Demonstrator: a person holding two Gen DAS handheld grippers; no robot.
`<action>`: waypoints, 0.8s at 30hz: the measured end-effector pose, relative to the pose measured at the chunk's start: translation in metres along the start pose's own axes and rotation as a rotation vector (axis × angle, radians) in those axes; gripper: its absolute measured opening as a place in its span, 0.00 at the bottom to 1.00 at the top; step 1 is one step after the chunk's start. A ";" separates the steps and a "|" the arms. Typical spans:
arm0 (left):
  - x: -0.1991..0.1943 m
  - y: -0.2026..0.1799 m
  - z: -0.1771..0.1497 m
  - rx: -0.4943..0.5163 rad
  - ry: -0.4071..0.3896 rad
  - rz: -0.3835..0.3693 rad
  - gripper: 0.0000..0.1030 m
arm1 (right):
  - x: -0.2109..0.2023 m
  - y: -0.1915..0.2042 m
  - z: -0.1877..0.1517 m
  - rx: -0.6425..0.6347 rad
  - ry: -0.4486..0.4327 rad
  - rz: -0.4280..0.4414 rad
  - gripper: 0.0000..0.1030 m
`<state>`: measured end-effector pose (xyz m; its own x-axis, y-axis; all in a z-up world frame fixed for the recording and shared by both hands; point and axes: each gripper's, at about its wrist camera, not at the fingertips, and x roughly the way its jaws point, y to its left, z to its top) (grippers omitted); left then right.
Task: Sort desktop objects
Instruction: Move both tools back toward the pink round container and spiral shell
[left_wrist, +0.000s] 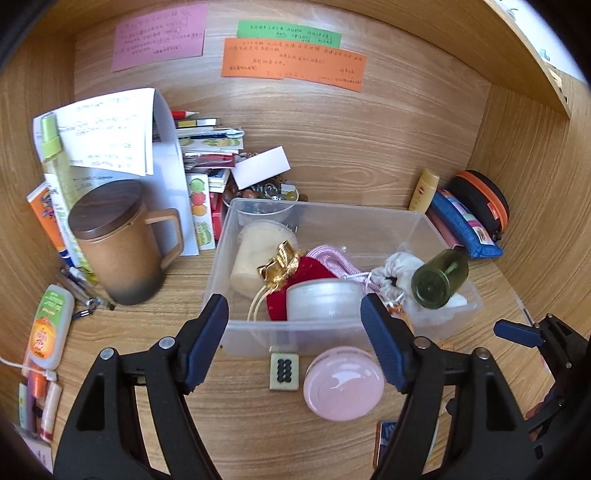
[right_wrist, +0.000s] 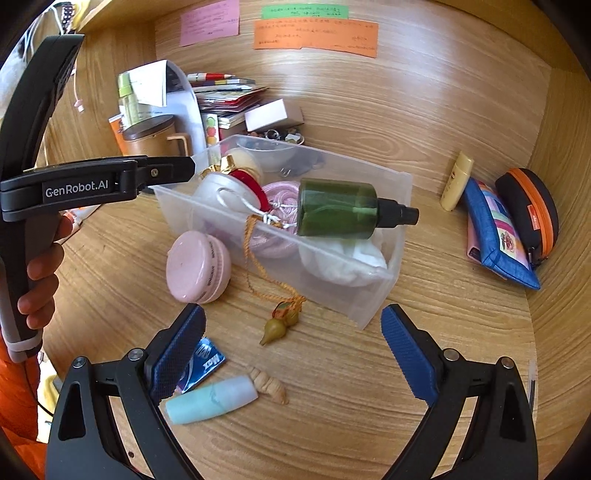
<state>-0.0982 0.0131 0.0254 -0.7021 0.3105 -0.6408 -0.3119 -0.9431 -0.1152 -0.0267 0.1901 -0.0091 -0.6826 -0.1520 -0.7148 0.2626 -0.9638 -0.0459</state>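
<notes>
A clear plastic bin (left_wrist: 332, 338) (right_wrist: 369, 291) holds a frosted jar (left_wrist: 325, 299), a red and gold pouch (left_wrist: 295, 271), pink cord and a white pouch. A green spray bottle (left_wrist: 439, 278) (right_wrist: 340, 212) lies on top at the bin's right end. My left gripper (left_wrist: 295, 332) hovers open over the bin's front wall, with nothing gripped. In front of the bin lie a pink round case (left_wrist: 343, 384) (right_wrist: 197, 266) and a mahjong tile (left_wrist: 283, 371). My right gripper (right_wrist: 295, 350) stands open and empty above a gourd charm (right_wrist: 275, 330), near a pale blue tube (right_wrist: 210, 402) and a shell (right_wrist: 269, 384).
A brown lidded mug (left_wrist: 118, 243), papers and a stack of cards crowd the back left. A yellow tube (left_wrist: 424, 190), blue pouch (left_wrist: 469, 225) and orange-zipped case (left_wrist: 484, 199) lie against the right wall. Wooden walls close three sides. A person's hand (right_wrist: 40, 266) holds the left gripper.
</notes>
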 end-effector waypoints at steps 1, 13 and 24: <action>-0.003 0.000 -0.002 0.004 -0.001 0.003 0.72 | -0.001 0.000 -0.002 0.000 0.000 0.004 0.93; -0.026 -0.003 -0.038 0.014 -0.031 0.068 0.89 | -0.004 0.003 -0.034 0.006 0.030 0.012 0.93; -0.018 0.002 -0.076 -0.016 0.046 0.079 0.90 | 0.003 0.006 -0.057 -0.002 0.067 0.033 0.93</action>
<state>-0.0380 -0.0038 -0.0209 -0.6939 0.2295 -0.6825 -0.2461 -0.9664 -0.0748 0.0116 0.1960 -0.0513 -0.6265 -0.1682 -0.7610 0.2855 -0.9581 -0.0232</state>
